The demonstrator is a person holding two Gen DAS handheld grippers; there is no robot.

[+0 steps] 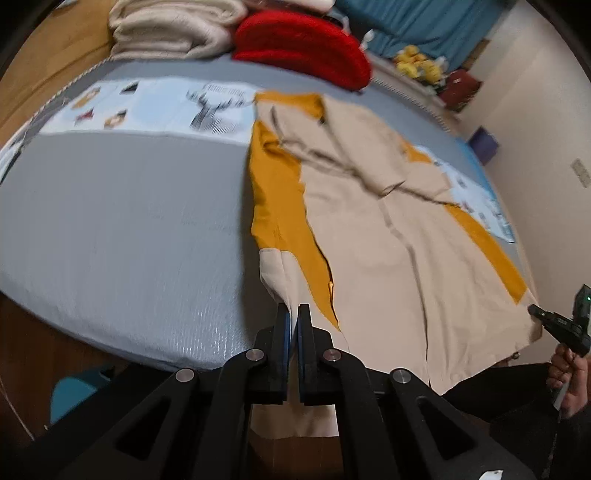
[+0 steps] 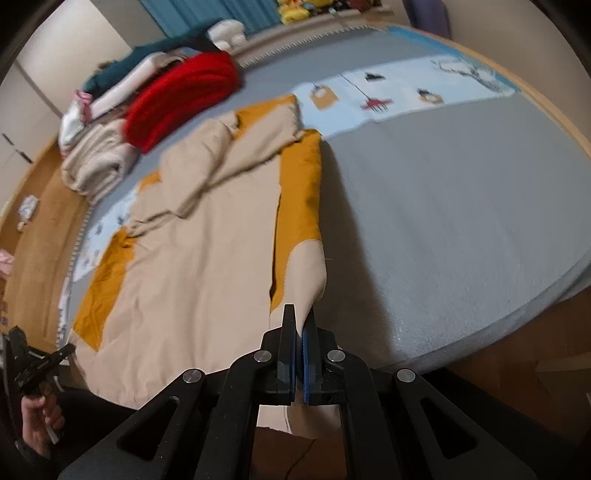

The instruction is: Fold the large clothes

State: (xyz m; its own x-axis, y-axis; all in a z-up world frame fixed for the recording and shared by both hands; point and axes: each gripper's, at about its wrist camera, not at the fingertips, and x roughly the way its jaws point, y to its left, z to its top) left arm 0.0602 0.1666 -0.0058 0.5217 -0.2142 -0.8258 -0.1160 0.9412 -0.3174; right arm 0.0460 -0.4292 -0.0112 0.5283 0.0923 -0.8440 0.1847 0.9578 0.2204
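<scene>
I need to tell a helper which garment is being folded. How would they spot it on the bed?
On the grey bed cover, skip the folded pile of cream blanket and red knit at the far end. The one spread flat nearer you is the beige coat, alone in having mustard-yellow side panels.

Beige-and-mustard coat [image 1: 369, 221] spread flat on grey bed, sleeves folded in, near corners lifted.

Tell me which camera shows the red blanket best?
The left wrist view: the red blanket sits near the top, whole and fairly sharp, beside the folded cream blanket. The right wrist view shows it too, but smeared by blur.
</scene>
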